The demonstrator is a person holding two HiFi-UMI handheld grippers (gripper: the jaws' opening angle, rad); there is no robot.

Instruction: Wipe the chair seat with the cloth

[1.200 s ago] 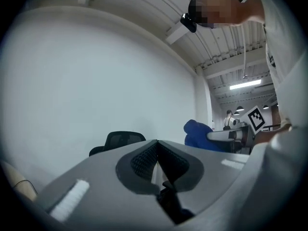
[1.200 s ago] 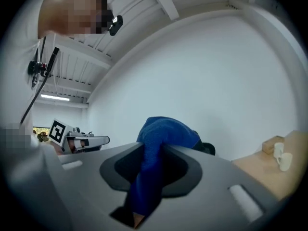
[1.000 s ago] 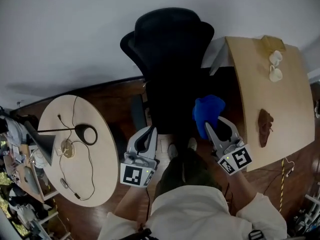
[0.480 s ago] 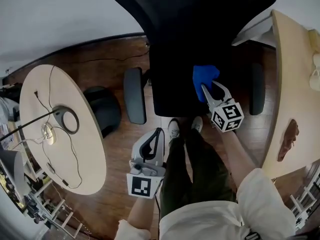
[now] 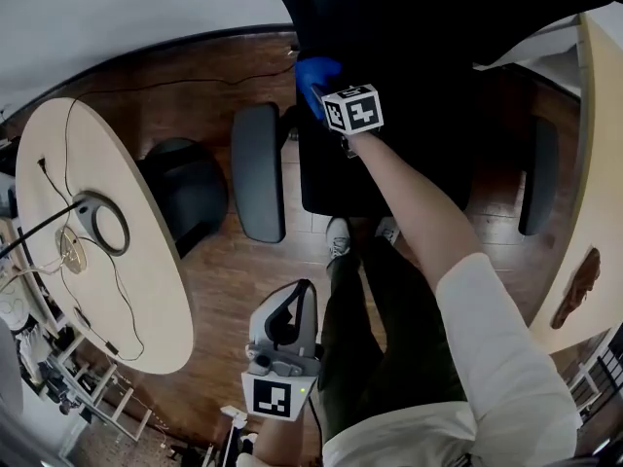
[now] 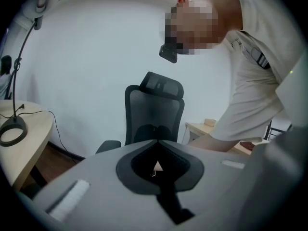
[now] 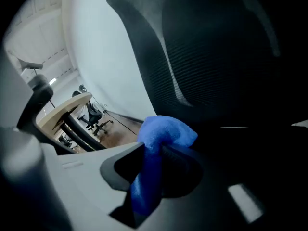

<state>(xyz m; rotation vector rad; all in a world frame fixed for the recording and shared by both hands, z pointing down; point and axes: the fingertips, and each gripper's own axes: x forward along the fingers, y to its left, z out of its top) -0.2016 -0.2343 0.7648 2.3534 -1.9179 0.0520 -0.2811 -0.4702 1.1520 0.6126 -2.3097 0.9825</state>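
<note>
The black office chair's seat (image 5: 409, 134) fills the top of the head view. My right gripper (image 5: 323, 93) reaches over the seat's far left part, shut on a blue cloth (image 5: 315, 70) that rests on the seat near the left edge. In the right gripper view the blue cloth (image 7: 161, 138) is bunched between the jaws of the right gripper (image 7: 155, 148), with the mesh backrest (image 7: 216, 57) close behind it. My left gripper (image 5: 295, 298) hangs low by the person's leg, shut and holding nothing. The left gripper (image 6: 156, 141) faces the chair (image 6: 154, 109) from a distance.
The chair's armrests (image 5: 258, 168) (image 5: 537, 173) flank the seat. A round table (image 5: 88, 290) with a lamp base and cable stands at the left. A wooden desk (image 5: 605, 144) lies along the right edge. A dark object (image 5: 185, 197) sits on the wooden floor. The person's shoes (image 5: 341, 239) stand before the seat.
The right gripper has carried the cloth from the seat's front right across to its far left. The head view has moved closer over the chair. The left gripper has stayed low.
</note>
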